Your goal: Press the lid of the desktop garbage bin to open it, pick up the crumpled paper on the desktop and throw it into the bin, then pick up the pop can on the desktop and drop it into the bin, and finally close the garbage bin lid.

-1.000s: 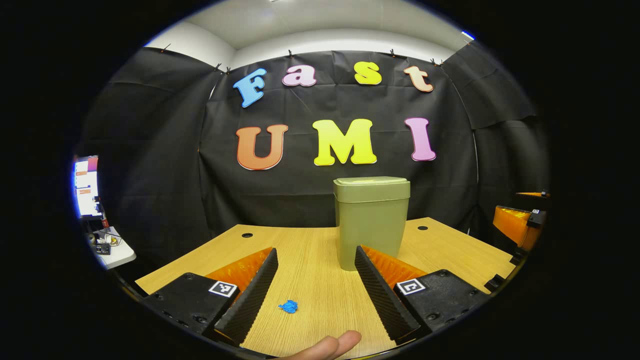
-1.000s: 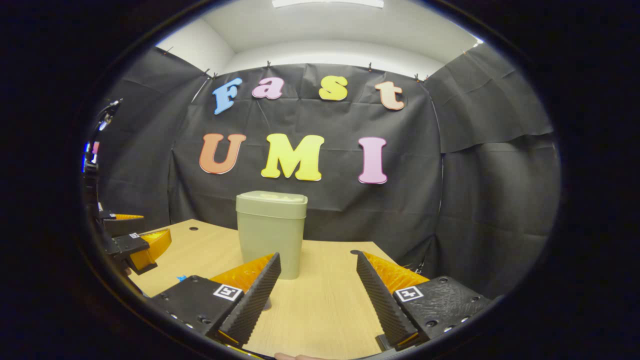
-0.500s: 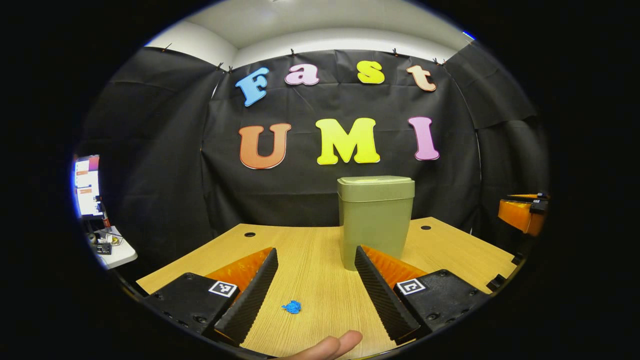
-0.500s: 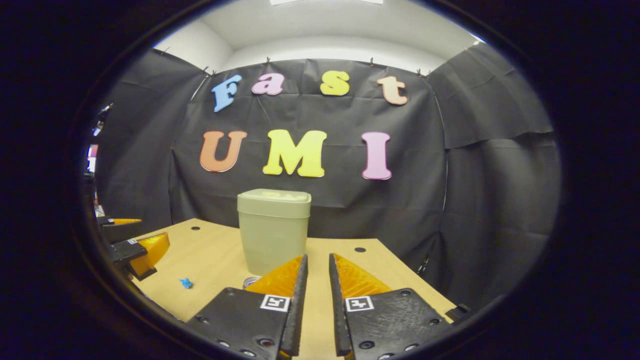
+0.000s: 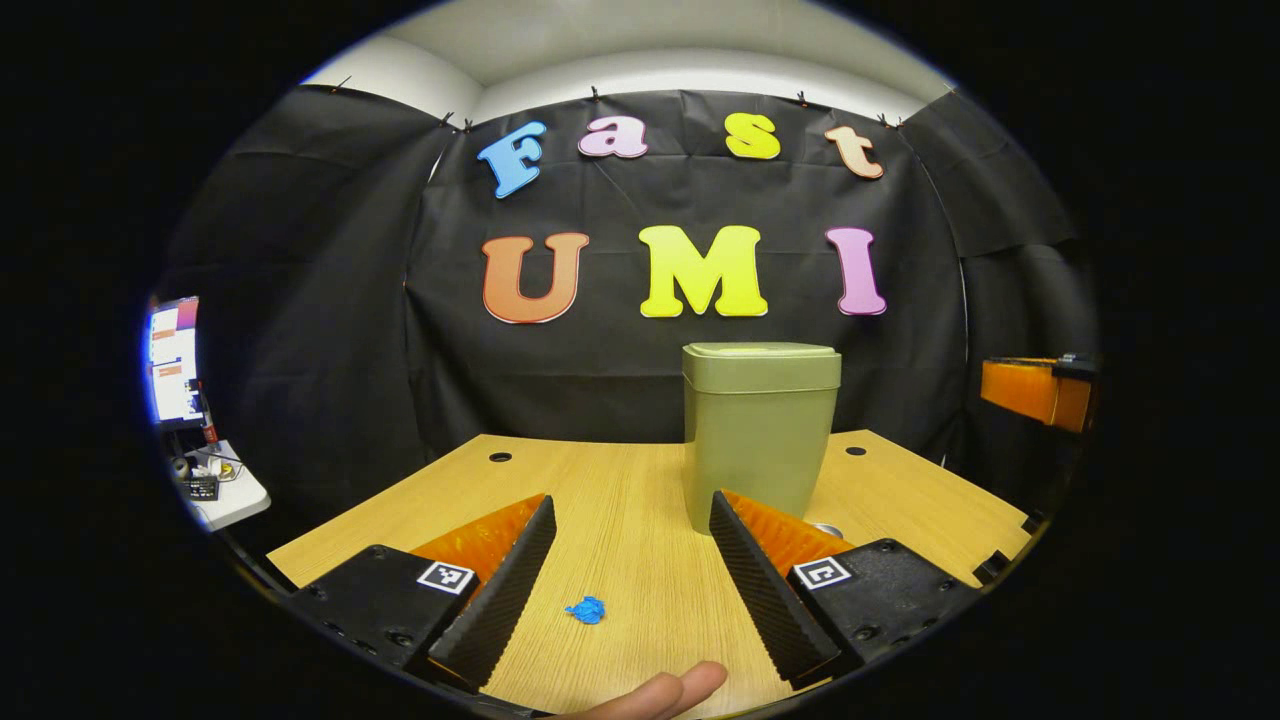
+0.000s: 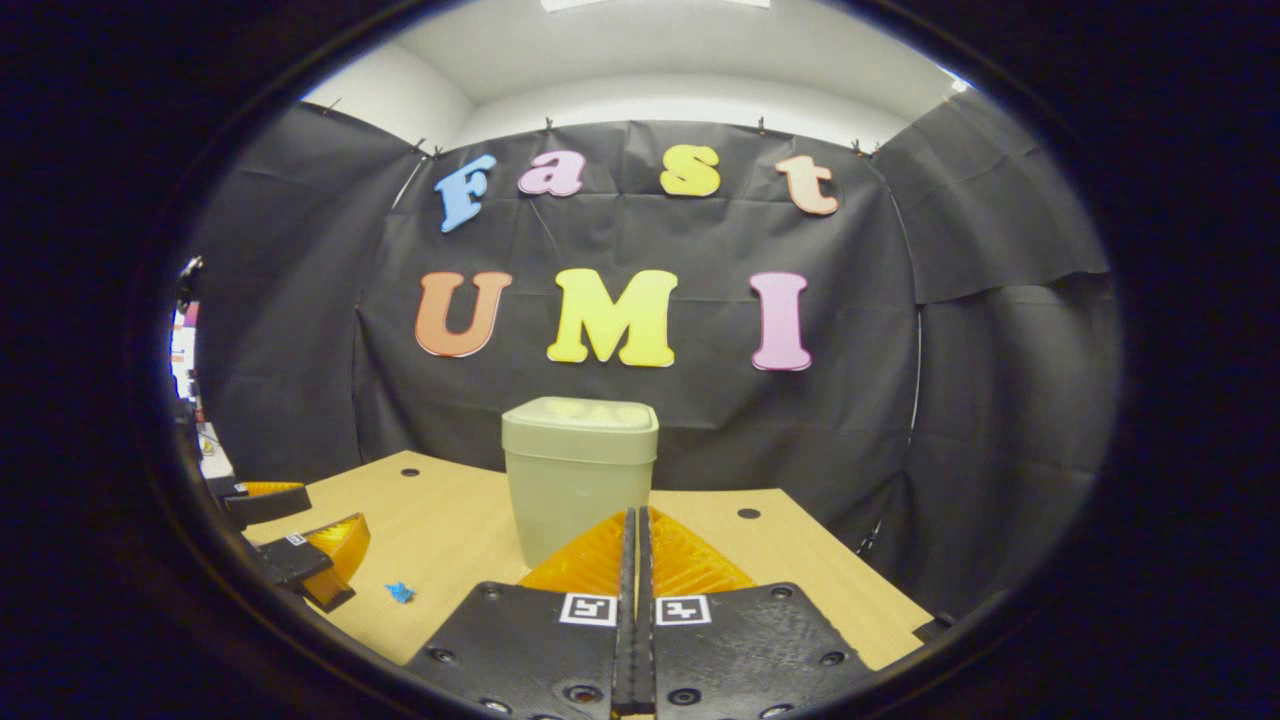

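Note:
An olive-green bin stands on the wooden desk with its lid down. A small blue crumpled paper lies on the desk close in front of my left gripper, which is open and holds nothing. A silvery can top peeks out beside the bin's base, behind the right finger. In the right gripper view my right gripper is shut with nothing between its fingers, pointing at the bin from a short way back. The paper lies at the left there, near the left gripper.
A lit monitor and a small white side table stand past the desk's left edge. The desk has cable holes near its back edge. A person's fingertip shows at the bottom. The right gripper hovers at the far right.
My right gripper has closed its fingers from wide open to fully shut and risen a little. The left gripper has stayed open and hardly moved.

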Motion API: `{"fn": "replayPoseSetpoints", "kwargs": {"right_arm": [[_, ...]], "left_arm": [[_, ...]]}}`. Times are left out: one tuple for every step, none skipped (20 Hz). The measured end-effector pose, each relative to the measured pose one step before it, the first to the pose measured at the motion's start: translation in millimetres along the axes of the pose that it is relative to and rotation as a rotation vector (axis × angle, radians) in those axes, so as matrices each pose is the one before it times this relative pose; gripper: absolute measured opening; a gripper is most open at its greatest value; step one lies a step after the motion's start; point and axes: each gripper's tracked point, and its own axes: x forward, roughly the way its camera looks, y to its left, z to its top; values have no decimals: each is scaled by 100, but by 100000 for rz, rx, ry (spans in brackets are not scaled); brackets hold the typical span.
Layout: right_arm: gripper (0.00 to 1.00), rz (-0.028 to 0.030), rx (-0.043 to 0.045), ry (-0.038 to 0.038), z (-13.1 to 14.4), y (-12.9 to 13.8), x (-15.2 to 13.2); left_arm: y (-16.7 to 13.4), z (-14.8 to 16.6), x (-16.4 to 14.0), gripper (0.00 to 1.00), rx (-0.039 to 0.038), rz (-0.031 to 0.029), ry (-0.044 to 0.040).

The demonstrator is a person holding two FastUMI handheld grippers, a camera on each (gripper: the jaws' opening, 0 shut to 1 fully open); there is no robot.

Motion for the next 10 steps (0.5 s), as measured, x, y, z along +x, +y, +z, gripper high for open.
{"fn": "replayPoseSetpoints", "kwargs": {"right_arm": [[0,502,-1147,-1194,1152,499,571],[0,388,-532,-941,997,311,772],[0,756,-261,-924,1262,511,845],[0,214,223,-509,1149,265,953],[0,988,-92,-725,1313,465,942],[0,241,-24,-629,1299,364,1141],[0,201,-219,-608,1235,365,1112],[0,861,-13,-931,1215,581,1350],[0,47,-611,307,775,402,1488],[0,-28,-237,1210,294,278,1439]], "left_arm": [[364,28,94,99,63,613,-156],[303,68,210,100,-192,500,-110],[298,62,145,99,-521,454,126],[418,-14,70,99,-863,511,388],[302,27,10,99,-1447,253,581],[333,23,68,99,-1774,-174,212],[168,185,28,99,-1568,-329,121],[202,98,142,99,-967,-190,-44],[275,90,161,99,-282,33,-75],[354,-41,63,99,-11,289,122]]}}
